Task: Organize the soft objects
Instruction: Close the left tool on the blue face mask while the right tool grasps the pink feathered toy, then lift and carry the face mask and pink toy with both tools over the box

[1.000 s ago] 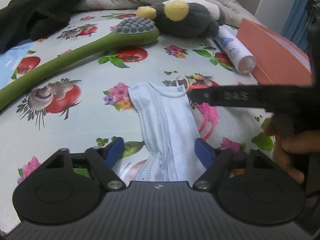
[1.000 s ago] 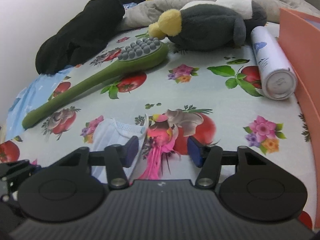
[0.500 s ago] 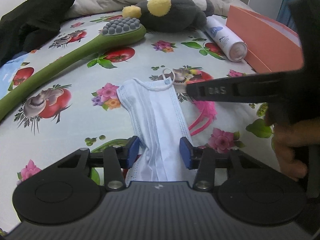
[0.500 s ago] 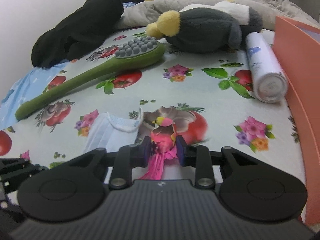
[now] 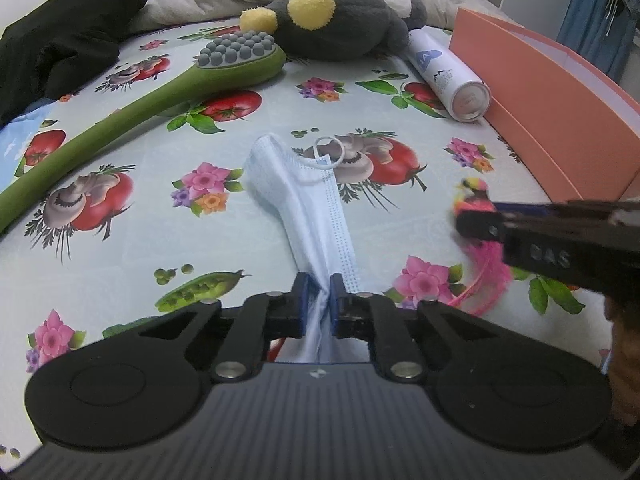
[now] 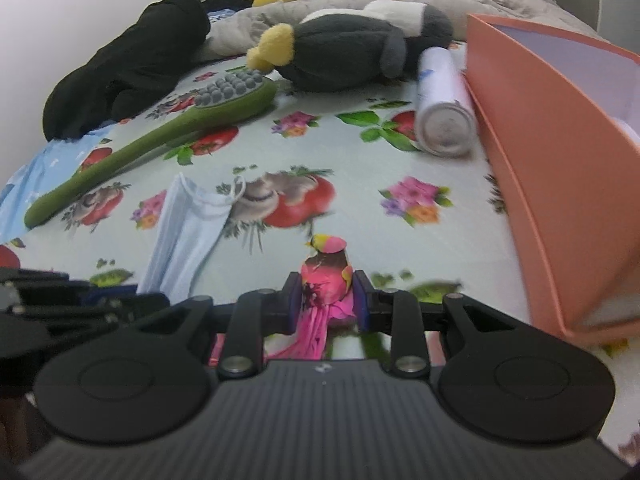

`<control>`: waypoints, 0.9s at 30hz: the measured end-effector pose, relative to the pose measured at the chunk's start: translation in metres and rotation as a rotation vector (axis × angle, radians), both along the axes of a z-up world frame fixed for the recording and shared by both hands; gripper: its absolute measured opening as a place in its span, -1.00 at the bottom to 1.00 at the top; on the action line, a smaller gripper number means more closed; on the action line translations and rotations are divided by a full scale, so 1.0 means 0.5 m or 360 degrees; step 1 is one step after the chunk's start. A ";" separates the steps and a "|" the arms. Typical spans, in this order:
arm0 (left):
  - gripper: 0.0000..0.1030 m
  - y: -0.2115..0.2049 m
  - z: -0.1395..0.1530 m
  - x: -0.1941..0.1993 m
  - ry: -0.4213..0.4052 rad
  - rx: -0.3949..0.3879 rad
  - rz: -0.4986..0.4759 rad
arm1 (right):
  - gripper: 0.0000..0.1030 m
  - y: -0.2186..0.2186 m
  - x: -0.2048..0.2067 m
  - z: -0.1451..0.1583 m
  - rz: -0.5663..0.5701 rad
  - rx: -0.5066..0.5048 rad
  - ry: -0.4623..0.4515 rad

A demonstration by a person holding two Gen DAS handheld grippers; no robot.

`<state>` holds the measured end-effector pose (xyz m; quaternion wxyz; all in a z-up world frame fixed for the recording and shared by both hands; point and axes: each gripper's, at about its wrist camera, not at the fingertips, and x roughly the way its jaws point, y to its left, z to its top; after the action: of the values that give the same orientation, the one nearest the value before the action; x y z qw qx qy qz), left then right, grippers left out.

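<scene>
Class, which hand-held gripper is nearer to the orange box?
The right hand-held gripper, clamping the pink feather toy beside the orange box. The left hand-held gripper grips the face mask, farther away.

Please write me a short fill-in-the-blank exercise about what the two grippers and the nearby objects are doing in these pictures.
1. The left gripper is shut on the pale blue ____.
2. The right gripper is shut on a pink feathered toy ____.
3. The white spray can lies on its side against the ____ box.
4. The green massage brush has ____ nubs on its head.

Missing words: face mask; bird; orange; grey
</scene>
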<state>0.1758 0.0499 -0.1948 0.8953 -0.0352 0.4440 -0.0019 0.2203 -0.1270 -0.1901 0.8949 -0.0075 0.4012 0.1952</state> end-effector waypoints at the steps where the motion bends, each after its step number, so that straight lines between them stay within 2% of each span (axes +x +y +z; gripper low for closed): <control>1: -0.77 -0.002 0.001 -0.001 0.0001 0.0000 0.0006 | -0.41 -0.007 -0.006 0.001 -0.0007 0.0001 0.0004; 10: -0.79 -0.002 0.017 -0.016 -0.0024 -0.0013 0.0082 | -0.41 -0.053 -0.052 0.006 -0.0047 -0.0013 0.0016; 14: -0.80 -0.008 0.030 -0.028 -0.0030 -0.0064 0.0102 | -0.41 -0.064 -0.064 0.022 -0.0058 -0.0001 -0.0003; 18: -0.80 -0.023 0.050 -0.037 -0.0059 -0.0061 0.0114 | -0.41 -0.073 -0.076 0.046 -0.0059 0.0013 -0.0036; 27: -0.80 -0.060 0.119 -0.035 -0.0135 -0.0141 0.0056 | -0.41 -0.098 -0.091 0.117 -0.0103 0.0051 -0.0103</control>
<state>0.1582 0.0201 -0.1353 0.9107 -0.0826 0.4046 -0.0075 0.1747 -0.1762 -0.1318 0.9133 0.0136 0.3689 0.1722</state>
